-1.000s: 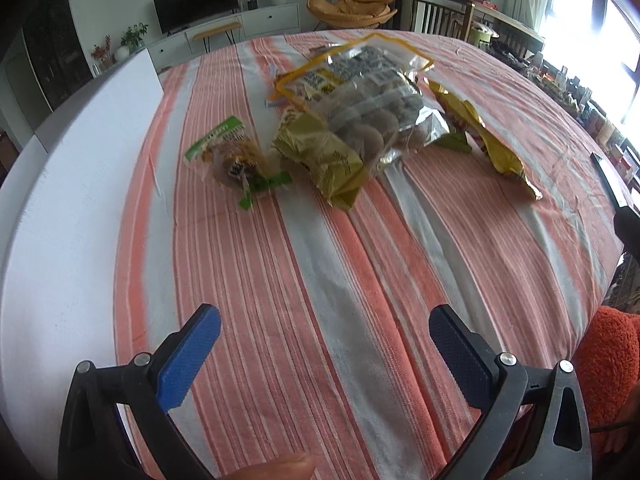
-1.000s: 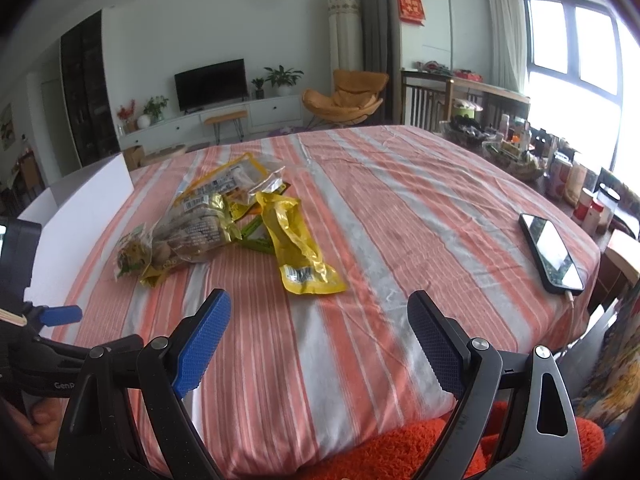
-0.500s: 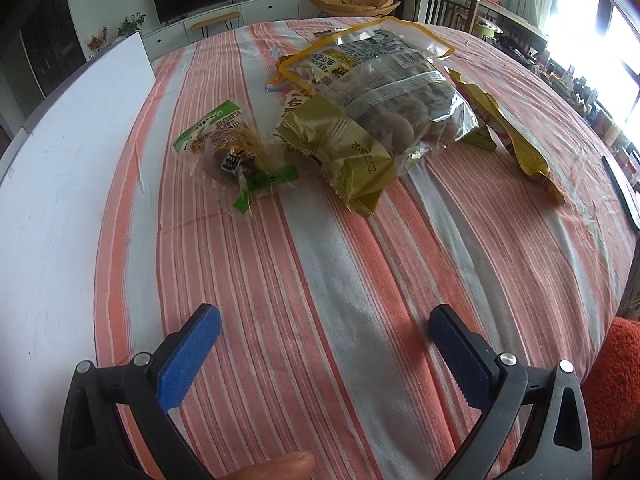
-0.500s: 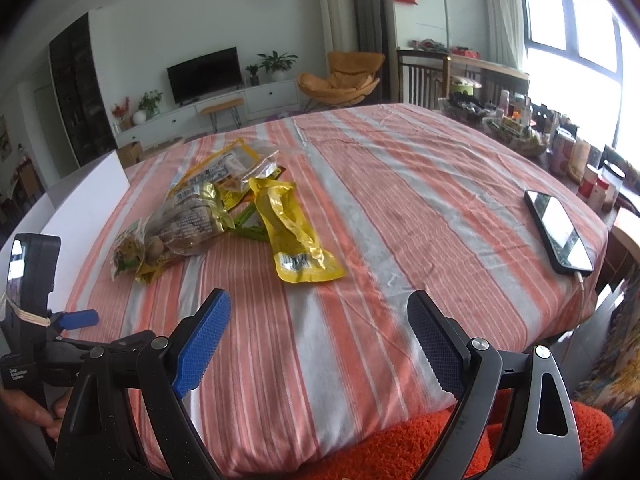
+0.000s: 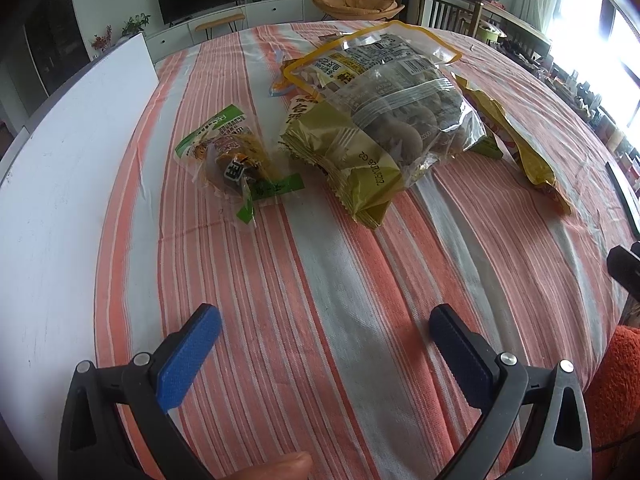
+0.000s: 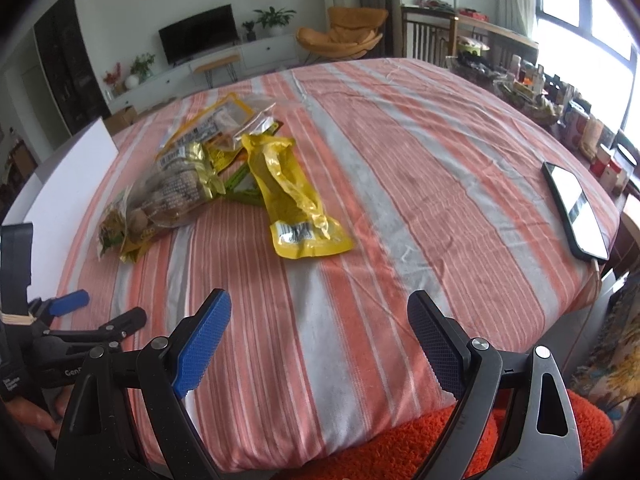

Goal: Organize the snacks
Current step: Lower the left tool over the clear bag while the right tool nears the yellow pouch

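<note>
The left gripper hangs low over the striped cloth with its blue-padded jaws spread wide and nothing between them; a fingertip shows at the bottom edge of the left wrist view. The right gripper is likewise released, jaws apart and empty, above the near edge of the table, with an orange shaggy seat below it.

Past the left gripper, the snacks lie in a loose cluster on the cloth. Nearest is a small green-edged packet, just left of the rest and apart from them. Beside it on the right an olive-gold packet sits partly under a big clear bag with a yellow rim, which holds brown lumps. Right of the bag a long yellow pouch lies flat, its barcode end toward the camera in the right wrist view.

A white board runs along the left side of the table. A phone lies near the right edge, well apart from the snacks.

Farther off stand a TV, plants and an orange chair.
</note>
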